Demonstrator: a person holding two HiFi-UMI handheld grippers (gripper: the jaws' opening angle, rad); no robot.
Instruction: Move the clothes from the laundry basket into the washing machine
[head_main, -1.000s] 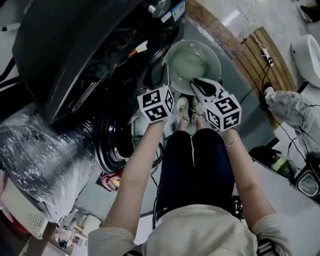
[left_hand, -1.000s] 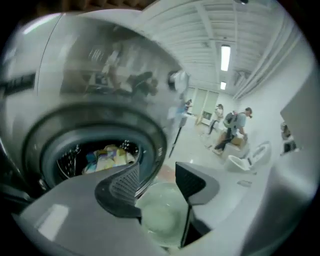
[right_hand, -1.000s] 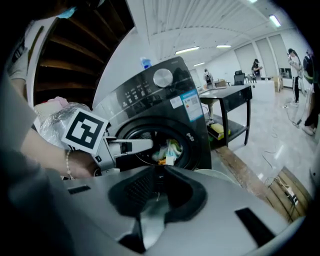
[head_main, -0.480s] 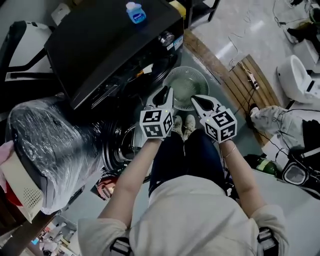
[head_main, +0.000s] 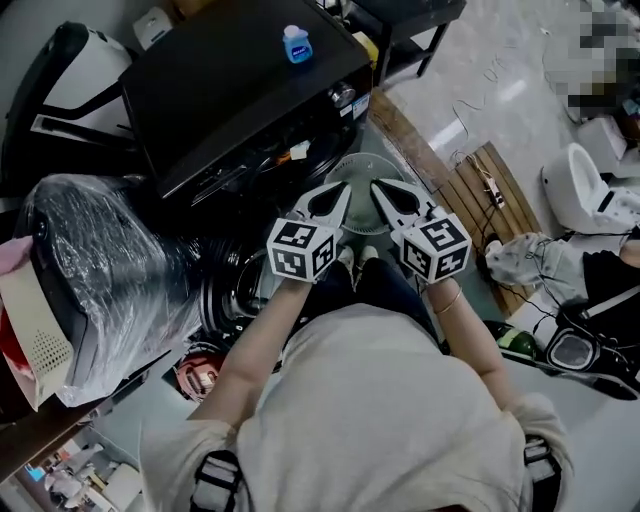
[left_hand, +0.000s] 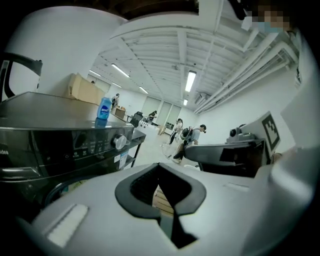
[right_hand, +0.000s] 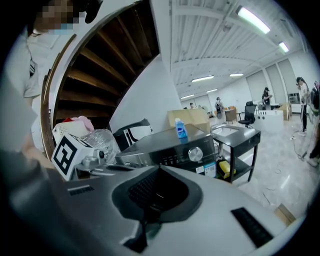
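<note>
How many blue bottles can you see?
1. The bottle stands upright on top of the washer. More could be hidden in the clutter around it.

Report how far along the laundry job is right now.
Looks done: the visible part of the laundry basket holds no clothes. In hand: nothing; the left gripper and right gripper are both shut and empty, held up before the washing machine. Left: the drum's inside is hidden, so whether the load went in is unconfirmed.

Laundry basket (head_main: 355, 170) partly hidden
</note>
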